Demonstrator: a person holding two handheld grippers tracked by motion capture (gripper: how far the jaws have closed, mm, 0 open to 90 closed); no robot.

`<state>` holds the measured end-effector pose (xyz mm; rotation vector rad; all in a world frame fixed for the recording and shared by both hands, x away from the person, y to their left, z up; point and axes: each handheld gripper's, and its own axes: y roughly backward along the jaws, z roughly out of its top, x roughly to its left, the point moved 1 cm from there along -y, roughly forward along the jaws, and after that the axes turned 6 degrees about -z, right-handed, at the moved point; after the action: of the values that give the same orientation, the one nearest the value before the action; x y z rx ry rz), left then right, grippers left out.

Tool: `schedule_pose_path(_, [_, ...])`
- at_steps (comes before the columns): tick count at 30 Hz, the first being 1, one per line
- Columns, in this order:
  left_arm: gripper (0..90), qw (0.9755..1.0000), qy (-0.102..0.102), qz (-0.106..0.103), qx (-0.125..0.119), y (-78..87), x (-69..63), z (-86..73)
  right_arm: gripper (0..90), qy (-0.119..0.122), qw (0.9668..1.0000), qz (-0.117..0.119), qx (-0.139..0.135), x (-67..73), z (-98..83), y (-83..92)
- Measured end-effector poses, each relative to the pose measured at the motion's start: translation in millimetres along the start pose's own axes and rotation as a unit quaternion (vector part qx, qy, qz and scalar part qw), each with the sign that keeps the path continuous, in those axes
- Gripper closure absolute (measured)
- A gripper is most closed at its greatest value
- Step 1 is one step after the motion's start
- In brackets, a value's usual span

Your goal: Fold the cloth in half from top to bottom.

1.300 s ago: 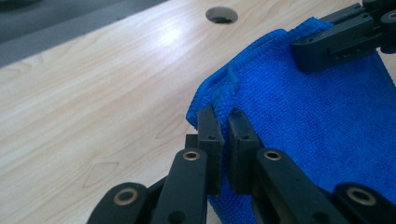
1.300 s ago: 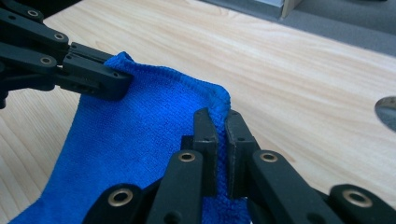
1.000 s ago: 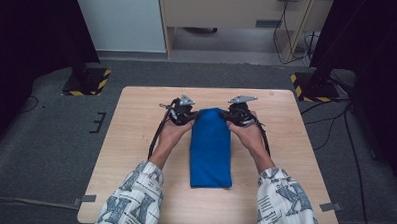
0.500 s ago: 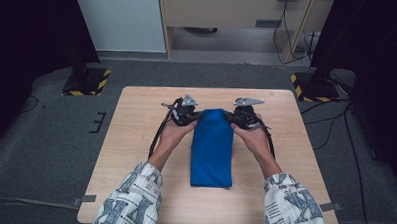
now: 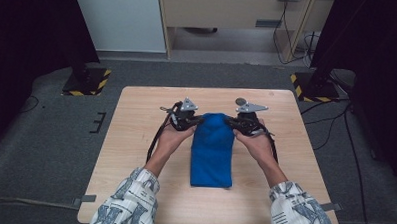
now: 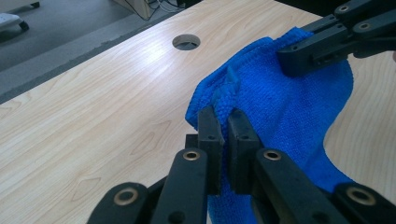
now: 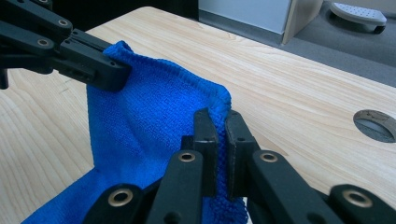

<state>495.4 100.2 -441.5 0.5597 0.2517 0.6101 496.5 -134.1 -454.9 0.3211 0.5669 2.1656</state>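
Two grippers (image 5: 198,120) (image 5: 229,121) w/ blue cloth (image 5: 212,152) on light wood table (image 5: 135,135), dark room

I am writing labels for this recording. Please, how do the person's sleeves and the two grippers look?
The sleeves are white with a dark blue-grey printed pattern. The left gripper and right gripper are black, with flat jointed bars and brass-coloured rivets. Each carries a grey three-cornered plate on top, and a black cable trails back from it.

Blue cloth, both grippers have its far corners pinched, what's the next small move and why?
Probably carry both corners toward the near edge. The left gripper and right gripper are shut on the blue cloth, its far end is raised, and the near end lies flat on the table.
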Motion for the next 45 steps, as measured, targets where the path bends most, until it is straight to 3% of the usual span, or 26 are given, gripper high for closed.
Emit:
schedule_pose_path(8, [86.2,0.9999,-0.006,-0.01,0.002,4.7,-7.5,-9.5,86.0,0.001,0.9999,0.011,0.0,6.9,-10.4,5.2])
schedule_pose_path(17, [86.1,0.9998,-0.009,-0.02,0.004,9.4,-12.4,-22.0,85.9,0.018,0.9996,0.021,0.007,18.1,-21.0,10.0])
schedule_pose_path(45, [85.5,0.9987,-0.019,-0.048,-0.004,30.7,-37.7,-30.8,85.2,0.044,0.9981,0.044,0.003,39.5,-27.9,32.3])
